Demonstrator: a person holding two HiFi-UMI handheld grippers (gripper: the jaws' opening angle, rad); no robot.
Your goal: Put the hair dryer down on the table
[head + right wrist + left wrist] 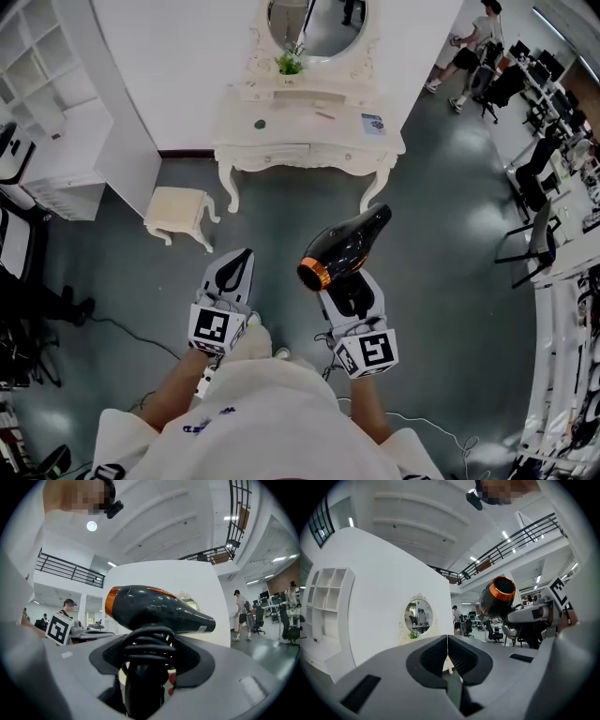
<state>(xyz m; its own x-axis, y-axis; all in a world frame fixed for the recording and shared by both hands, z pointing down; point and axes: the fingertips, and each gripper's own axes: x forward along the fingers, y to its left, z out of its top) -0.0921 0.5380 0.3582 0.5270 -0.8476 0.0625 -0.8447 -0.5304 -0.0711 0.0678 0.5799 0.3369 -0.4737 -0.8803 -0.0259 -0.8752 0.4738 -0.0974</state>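
In the head view the person stands on a grey floor [441,281] facing a cream-white carved dressing table [281,150] that carries an oval mirror [323,23] with a small green plant [290,64] at its foot. A cream padded stool [176,210] sits on the floor to the table's left, and white open shelving [42,75] stands further left. The left gripper [243,257] points towards the table with its tips together and nothing in them. Just beside it, the right gripper [351,289] clasps the handle of a glossy black hair dryer with an orange ring at its rear end [345,246]. The hair dryer is in the air over the floor, well short of the table, with its nozzle slanting up and right towards the table's front edge. In the left gripper view the two dark pads meet along a thin line with nothing between them. The mirror shows beyond them on the white wall, and the hair dryer's orange-ringed end hangs at the upper right above the other claw. In the right gripper view the jaws stand wide, pressed on either side of the black handle and its ribbed collar. The hair dryer's body lies crosswise above them, orange ring at left and nozzle at right.
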